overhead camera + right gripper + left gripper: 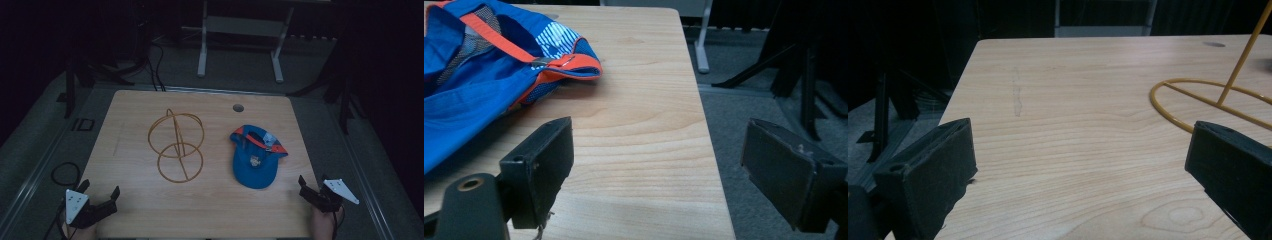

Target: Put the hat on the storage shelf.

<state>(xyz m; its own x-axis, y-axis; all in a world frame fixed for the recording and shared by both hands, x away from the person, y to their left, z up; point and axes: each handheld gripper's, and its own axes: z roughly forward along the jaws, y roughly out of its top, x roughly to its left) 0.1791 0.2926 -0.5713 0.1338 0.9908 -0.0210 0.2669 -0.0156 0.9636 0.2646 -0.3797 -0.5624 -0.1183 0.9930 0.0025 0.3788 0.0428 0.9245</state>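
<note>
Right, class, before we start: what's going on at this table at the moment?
A person holds a gripper in each hand at the near edge of a wooden table. The left gripper and the right gripper both stand open with nothing between their jaws. A yellow wire stand sits mid-table, and a blue cap with orange trim lies upside down to its right, closer to the right gripper. Nothing is being touched yet.

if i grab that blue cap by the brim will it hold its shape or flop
The blue cap lies upside down, its fabric crown sagging in folds, so the crown would probably droop. The brim looks flatter, likely stiffer. It seems light, and the orange strap may dangle.
</note>
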